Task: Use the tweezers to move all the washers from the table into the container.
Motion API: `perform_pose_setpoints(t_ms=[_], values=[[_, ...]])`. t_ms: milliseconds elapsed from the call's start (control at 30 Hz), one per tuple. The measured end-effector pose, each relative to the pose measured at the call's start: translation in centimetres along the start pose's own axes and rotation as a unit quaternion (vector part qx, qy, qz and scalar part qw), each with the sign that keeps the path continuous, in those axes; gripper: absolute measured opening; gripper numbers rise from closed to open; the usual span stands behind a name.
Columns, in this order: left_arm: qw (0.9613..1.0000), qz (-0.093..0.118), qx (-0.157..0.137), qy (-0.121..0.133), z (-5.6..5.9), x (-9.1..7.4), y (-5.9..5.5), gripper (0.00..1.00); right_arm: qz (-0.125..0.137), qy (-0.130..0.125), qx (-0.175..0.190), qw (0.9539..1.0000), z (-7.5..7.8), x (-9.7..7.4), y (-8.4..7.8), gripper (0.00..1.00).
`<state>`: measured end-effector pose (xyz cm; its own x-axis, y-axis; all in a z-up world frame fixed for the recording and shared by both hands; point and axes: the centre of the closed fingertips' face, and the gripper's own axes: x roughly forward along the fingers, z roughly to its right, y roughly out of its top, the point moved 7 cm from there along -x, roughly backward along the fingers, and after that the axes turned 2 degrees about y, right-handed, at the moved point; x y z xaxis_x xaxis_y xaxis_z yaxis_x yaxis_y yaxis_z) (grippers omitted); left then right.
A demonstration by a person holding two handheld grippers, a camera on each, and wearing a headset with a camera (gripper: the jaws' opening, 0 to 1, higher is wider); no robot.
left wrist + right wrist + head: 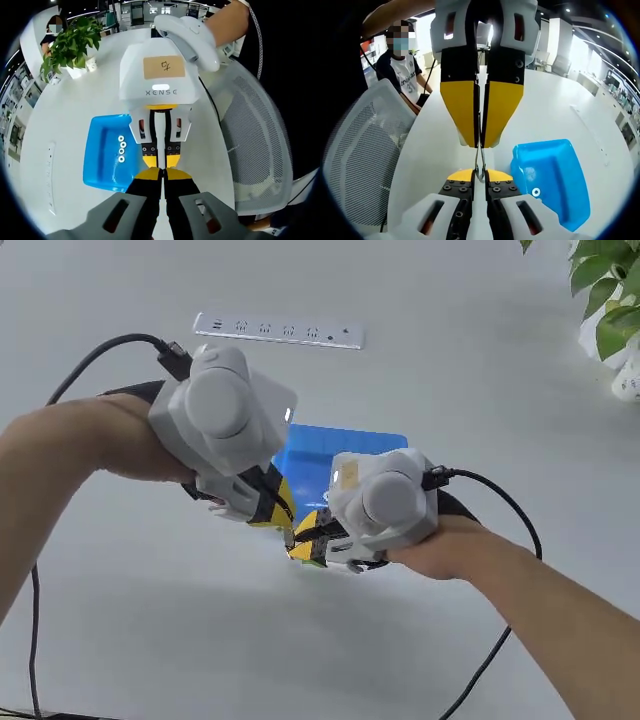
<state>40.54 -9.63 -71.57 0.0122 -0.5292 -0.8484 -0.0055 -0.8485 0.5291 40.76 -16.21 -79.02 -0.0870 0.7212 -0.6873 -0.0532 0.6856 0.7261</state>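
The left gripper (162, 176) and right gripper (479, 176) meet tip to tip, each with its jaws pinched together on the thin metal tweezers (479, 157), above the blue rectangular plastic container (100, 155) standing well in from the white desk's (120, 620) edges, with four small white ring washers (121, 148) in a row inside.

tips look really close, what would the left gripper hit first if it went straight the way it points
The right gripper, facing it nearly tip to tip; the gap is hard to judge.
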Motion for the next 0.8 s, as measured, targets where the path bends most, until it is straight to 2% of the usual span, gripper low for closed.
perform_pose_setpoints(t_ms=[367, 800], values=[[1.0, -0.003, 0.006, 0.002, 0.0, -1.3, 0.8, 0.04, 0.006, -0.006, -0.006, 0.9999, -0.1, -1.0, 1.1, 0.09], [0.9997, -0.009, 0.023, 0.007, -0.8, -2.7, 2.3, 0.04, 0.012, -0.021, -0.018, 0.9995, 0.7, -2.7, 2.2, 0.09]])
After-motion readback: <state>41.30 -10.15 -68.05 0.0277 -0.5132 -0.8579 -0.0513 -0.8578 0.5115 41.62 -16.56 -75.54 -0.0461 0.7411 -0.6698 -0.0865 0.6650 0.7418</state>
